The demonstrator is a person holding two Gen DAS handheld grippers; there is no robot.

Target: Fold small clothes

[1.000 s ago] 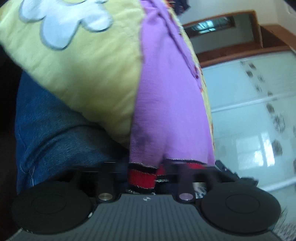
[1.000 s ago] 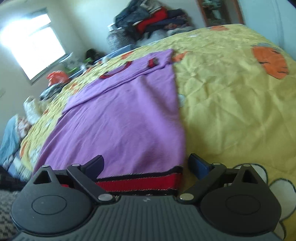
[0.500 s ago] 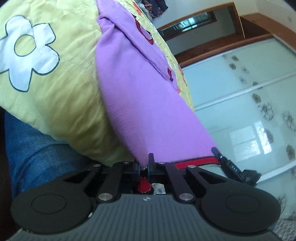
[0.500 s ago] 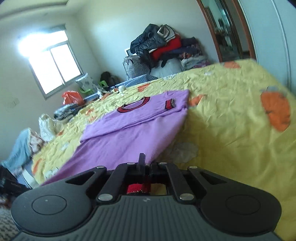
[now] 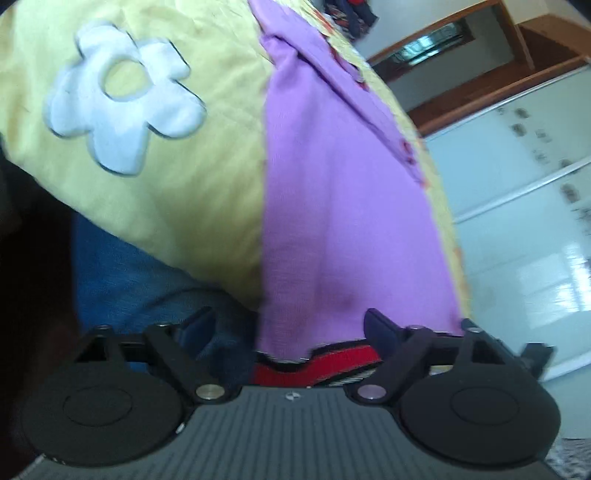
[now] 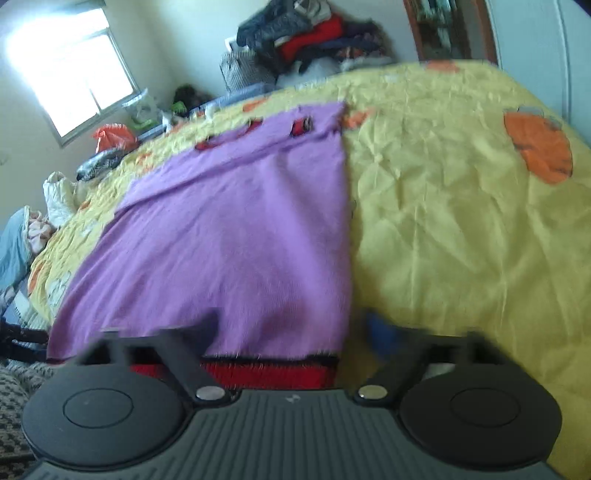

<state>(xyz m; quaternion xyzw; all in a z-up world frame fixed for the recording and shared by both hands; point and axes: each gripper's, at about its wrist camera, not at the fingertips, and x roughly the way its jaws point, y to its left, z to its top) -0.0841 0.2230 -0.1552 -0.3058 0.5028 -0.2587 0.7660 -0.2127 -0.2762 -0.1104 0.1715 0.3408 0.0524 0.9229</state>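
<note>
Your purple sweater [image 6: 236, 229] lies flat on the yellow bedspread [image 6: 461, 221], and its long axis runs straight away from you: the red-and-black hem band [image 6: 266, 371] is the near end, right at both tools, and the neckline with its red trim is the far end, toward the heap of clothes [image 6: 306, 33] against the wall. That lengthwise lie is what the next move depends on, as I judge it: the hem would have to travel along that axis, away from you and toward the collar. Neither hand is nearer; each sits at its own hem corner. The left tongs [image 5: 288, 332] are opening and stand wide, the sweater's left edge and hem [image 5: 332, 354] lying between the fingers with nothing pinched. The right tongs [image 6: 280, 339] are opening too, spread wide, one finger over the purple cloth and the other, blurred, on the bedspread just beside the sweater's right edge; they hold nothing. From the hem, the sleeves appear folded across the chest at the far end, though blur keeps you from being sure. The white flower patch [image 5: 122, 107] lies left of the sweater.
</note>
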